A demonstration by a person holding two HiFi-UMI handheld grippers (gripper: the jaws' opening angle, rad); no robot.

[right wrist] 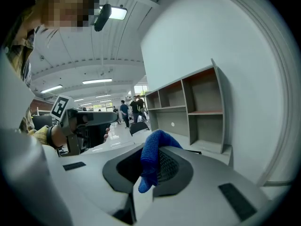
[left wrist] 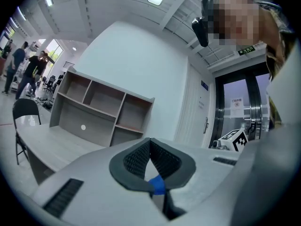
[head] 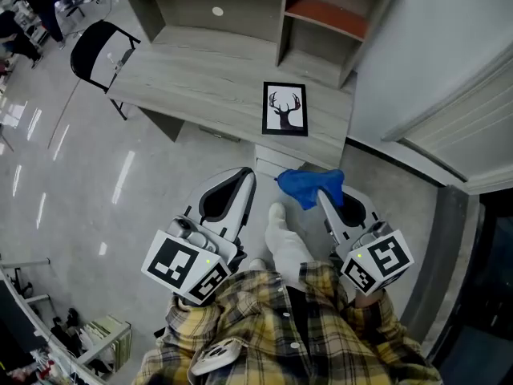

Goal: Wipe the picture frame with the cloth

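Note:
The picture frame (head: 285, 108), black-edged with a deer-antler print, lies flat on the grey desk (head: 208, 79) near its right front corner. My right gripper (head: 321, 191) is held below the desk's front edge, shut on a bunched blue cloth (head: 309, 184). In the right gripper view the cloth (right wrist: 151, 157) hangs pinched between the jaws of the right gripper (right wrist: 153, 147). My left gripper (head: 247, 172) sits beside it to the left, also short of the desk. Its jaws meet at the tips with nothing between them (left wrist: 150, 142). Neither gripper touches the frame.
A grey shelf unit (head: 240, 6) with brown shelves stands at the back of the desk. A black folding chair (head: 100, 50) is at the desk's left end. A white wall and door (head: 449, 95) lie to the right. People stand far off at the left.

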